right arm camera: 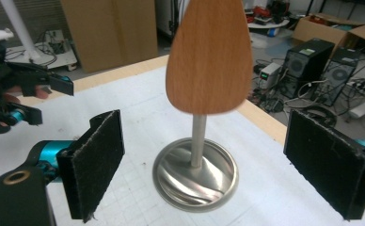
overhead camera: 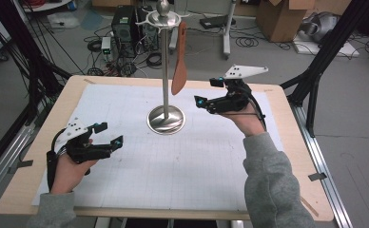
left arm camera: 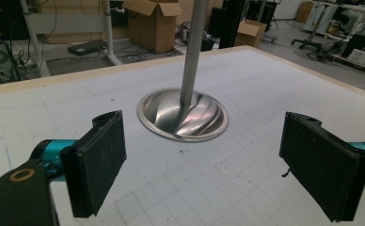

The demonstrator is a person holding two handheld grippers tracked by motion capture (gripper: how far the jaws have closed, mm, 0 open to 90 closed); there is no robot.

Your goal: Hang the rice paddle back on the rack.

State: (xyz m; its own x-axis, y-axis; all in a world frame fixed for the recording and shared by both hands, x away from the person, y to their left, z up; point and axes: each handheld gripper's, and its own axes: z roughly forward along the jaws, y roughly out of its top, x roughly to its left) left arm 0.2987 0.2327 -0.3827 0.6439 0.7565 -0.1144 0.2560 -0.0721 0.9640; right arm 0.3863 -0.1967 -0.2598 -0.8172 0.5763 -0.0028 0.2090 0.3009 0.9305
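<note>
Your right gripper (overhead camera: pixel 206 92) is up in the air with its two black jaws wide apart and nothing between them. Look along those jaws in the right gripper view: the flat, brown wooden spatula (right arm camera: pixel 209 56) hangs straight ahead, in the middle of the gap but farther out than the jaw tips. Its wide, rounded blade points down. It is not touching either jaw. From the high view, the spatula (overhead camera: pixel 179 61) hangs by its handle from the top of the shiny silver metal stand (overhead camera: pixel 165 71), and its blade is off the table, just beside the stand's thin pole. The jaw tips are near the blade but apart from it.

Below the blade, in the right gripper view, you see the stand's round silver base (right arm camera: pixel 195 175) sitting on the white paper sheet with a grid of squares (right arm camera: pixel 133 113). The base is between your two jaws and in front of them.

Your left gripper (overhead camera: pixel 109 135) is low over the same white sheet (overhead camera: pixel 182 156), well apart from the stand. Its jaws are wide apart too, and they hold nothing. In the left gripper view, the stand's base (left arm camera: pixel 183 115) and pole sit ahead of the jaws, a bit nearer the left jaw than the right one.

The sheet lies on a light wooden table (overhead camera: pixel 44 123).
</note>
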